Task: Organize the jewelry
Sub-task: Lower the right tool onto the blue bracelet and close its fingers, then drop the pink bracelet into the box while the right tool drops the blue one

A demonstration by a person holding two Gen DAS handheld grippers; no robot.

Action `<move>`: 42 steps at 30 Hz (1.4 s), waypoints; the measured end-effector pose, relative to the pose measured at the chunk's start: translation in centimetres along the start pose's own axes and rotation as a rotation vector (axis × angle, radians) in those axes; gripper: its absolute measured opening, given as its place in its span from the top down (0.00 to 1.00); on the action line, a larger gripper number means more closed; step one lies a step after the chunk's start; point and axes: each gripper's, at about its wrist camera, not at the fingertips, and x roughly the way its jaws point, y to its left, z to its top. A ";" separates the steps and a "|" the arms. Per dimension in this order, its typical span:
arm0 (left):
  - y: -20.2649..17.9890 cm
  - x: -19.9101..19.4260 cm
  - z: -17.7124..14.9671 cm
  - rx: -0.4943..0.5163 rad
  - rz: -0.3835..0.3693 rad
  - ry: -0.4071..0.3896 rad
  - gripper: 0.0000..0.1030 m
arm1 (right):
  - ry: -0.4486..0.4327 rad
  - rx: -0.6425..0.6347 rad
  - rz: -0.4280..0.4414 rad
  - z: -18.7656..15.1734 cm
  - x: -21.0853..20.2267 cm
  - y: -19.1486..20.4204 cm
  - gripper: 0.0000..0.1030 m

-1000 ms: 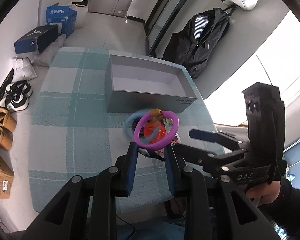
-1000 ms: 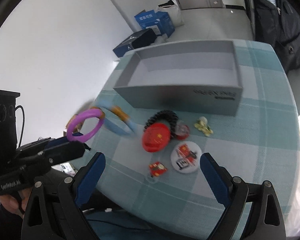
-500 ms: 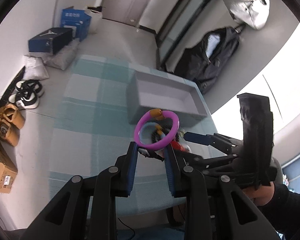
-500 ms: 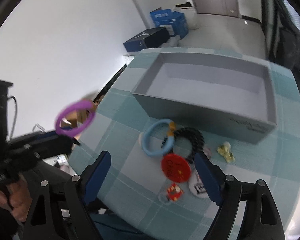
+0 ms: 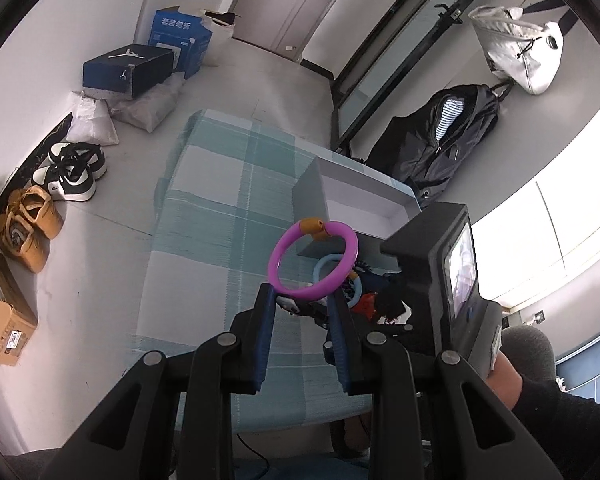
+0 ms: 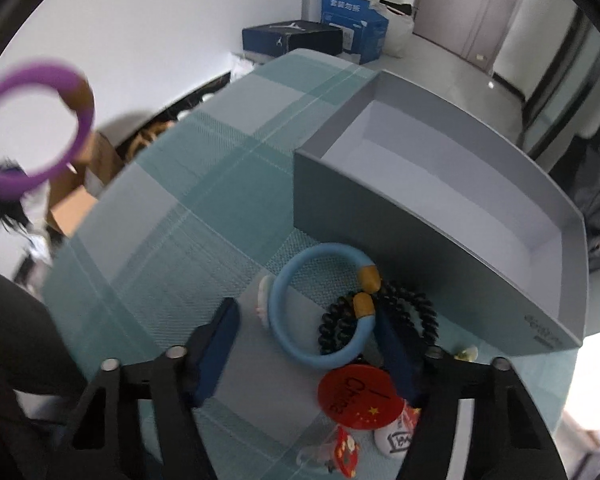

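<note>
A purple bangle [image 5: 312,264] with a tan clasp hangs over the table, and my left gripper [image 5: 302,300] is shut on its lower rim. The same purple bangle [image 6: 32,72] shows blurred at the far left of the right wrist view. A blue bangle [image 6: 320,308] with tan beads lies flat on the checked cloth, just in front of the grey open box [image 6: 380,208]. My right gripper [image 6: 308,320] points down over it. Its jaws are closing with the blue bangle between them, and the left pad [image 6: 220,336] stands apart from the ring.
A black coil hair tie [image 6: 412,312] lies against the blue bangle. A red round badge [image 6: 356,394], a white badge [image 6: 392,438] and a small red charm [image 6: 346,450] lie nearer the table's front edge. Shoes [image 5: 68,172] and cartons [image 5: 128,68] are on the floor.
My right gripper has come down over the blue bangle and its jaws have narrowed around it. The left gripper has carried the purple bangle off to the side, still gripped.
</note>
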 end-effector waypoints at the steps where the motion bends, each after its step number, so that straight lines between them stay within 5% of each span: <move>1: 0.1 0.0 0.0 -0.003 -0.002 0.001 0.79 | -0.001 -0.004 -0.004 -0.1 0.0 0.1 0.47; 6: 0.4 0.0 0.2 -0.011 -0.013 0.005 0.79 | -0.039 -0.001 -0.001 -1.0 -1.5 -0.3 0.48; 15: 0.5 -0.1 0.1 -0.008 -0.011 -0.002 0.79 | -0.253 0.100 0.227 -1.4 -7.6 -2.8 0.48; 22: -0.9 0.7 0.5 0.025 0.005 0.008 0.79 | -0.319 0.184 0.295 -1.5 -9.8 -5.8 0.48; 32: -5.0 3.2 4.0 0.107 0.010 0.023 0.79 | -0.305 0.175 0.295 0.4 -12.1 -10.4 0.48; 42: -6.4 8.1 7.9 0.132 -0.001 0.094 0.79 | -0.184 0.124 0.240 2.8 -8.1 -14.2 0.48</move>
